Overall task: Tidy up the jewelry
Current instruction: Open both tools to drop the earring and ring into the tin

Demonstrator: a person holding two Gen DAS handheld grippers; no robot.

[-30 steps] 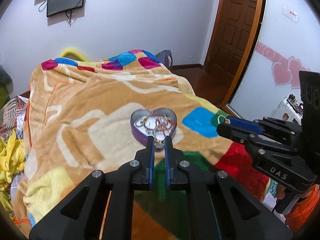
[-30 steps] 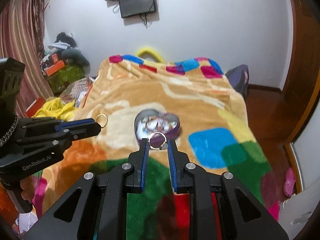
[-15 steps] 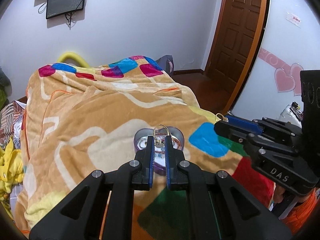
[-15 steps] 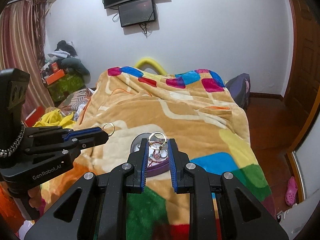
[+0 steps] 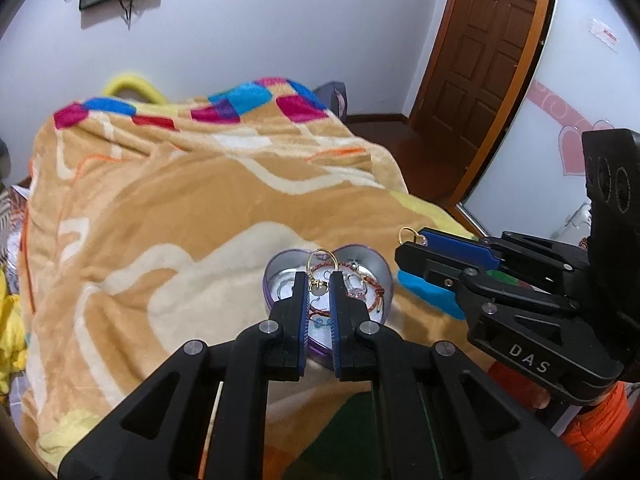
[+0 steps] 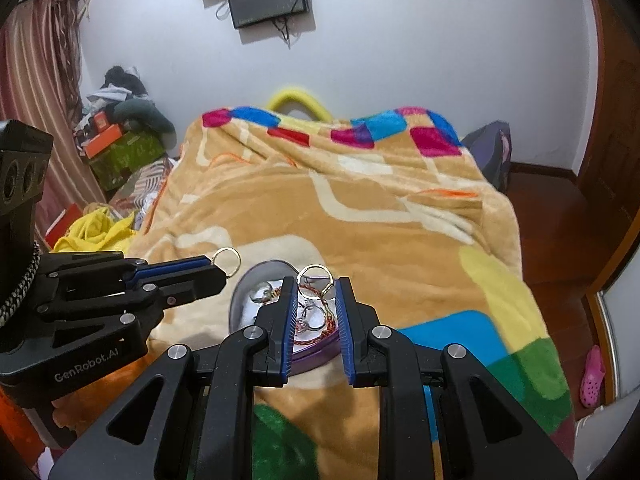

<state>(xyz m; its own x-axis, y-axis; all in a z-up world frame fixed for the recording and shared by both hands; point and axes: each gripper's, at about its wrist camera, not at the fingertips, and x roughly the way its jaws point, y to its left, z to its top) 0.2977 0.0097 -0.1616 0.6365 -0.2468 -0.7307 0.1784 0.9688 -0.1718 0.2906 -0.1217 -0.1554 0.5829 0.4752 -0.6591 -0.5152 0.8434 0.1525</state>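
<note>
- Jaws of the left gripper (image 5: pixel 319 285) are nearly closed and pinch a gold ring (image 5: pixel 322 261), whose loop stands up just past the tips.
- Jaws of the right gripper (image 6: pixel 316 290) are set a little wider; a second gold ring (image 6: pixel 314 273) sits between their tips. I judge that it is gripped, because it stays above the tin without other support.
- Directly under and just ahead of both pairs of jaws lies the heart-shaped tin (image 5: pixel 378 265), and bracelets (image 6: pixel 318 326) and small rings already rest inside it.
- To do this step well, I would bring each pair of tips low over the open middle of the tin before opening, so the ring falls inside the wall and not on the blanket (image 5: pixel 180 208).
- Opening one gripper at a time seems safer, since the two stand close side by side.
- Soft blanket under the tin may let it tilt, so pressing on the rim should be avoided.
- Beyond the jaws the blanket runs far back toward the white wall (image 6: pixel 400 40).
</note>
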